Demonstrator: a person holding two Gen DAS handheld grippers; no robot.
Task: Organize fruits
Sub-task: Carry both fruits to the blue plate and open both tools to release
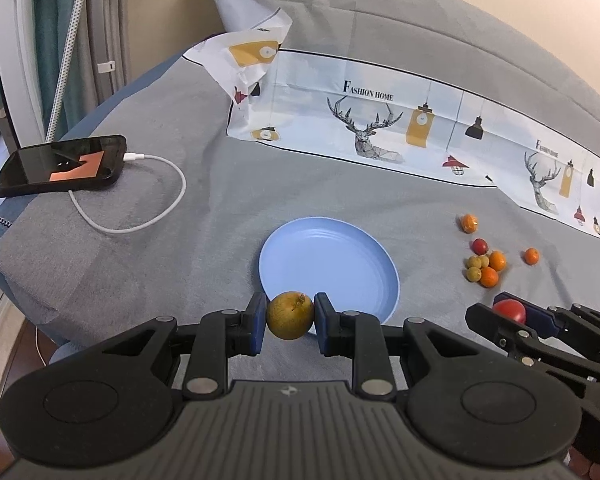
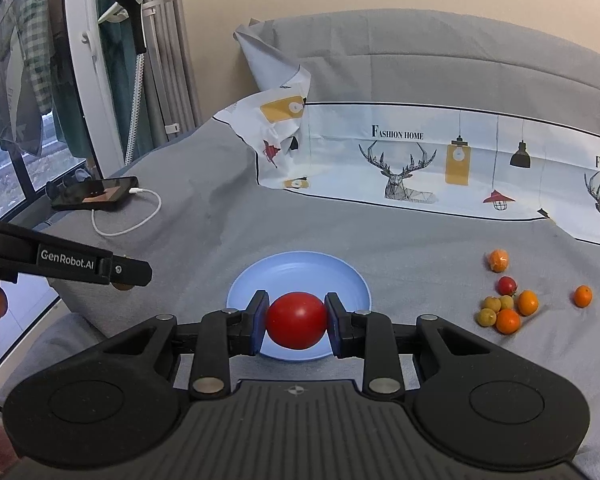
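Fruits in hand: left gripper (image 1: 290,322) has its fingers closed on a brownish-yellow fruit (image 1: 290,315), held at the near rim of the blue plate (image 1: 328,256); right gripper (image 2: 296,322) has its fingers closed on a red fruit (image 2: 296,320), held over the near part of the same plate.
Plate: nothing lies in it in either view; it rests on the grey bed cover (image 1: 188,208), which is soft and creased.
Loose fruits: a cluster of small orange, yellow-green and red ones (image 2: 506,306) lies on the cover to the right of the plate, with one orange fruit (image 2: 582,295) apart from it and another (image 2: 498,260) behind.
Stage, as a judgement: two fruits are about to be set down; the small ones are not yet gathered.
Risk one: both grippers close on one small plate, so their fingers could knock together.
Risk two: round fruit let go at the rim may roll off onto the cover.
Risk three: pressing on the rim could tip the plate on soft bedding.
Bystanders: phone (image 1: 60,165) and white cable (image 1: 140,200) lie well apart at left.
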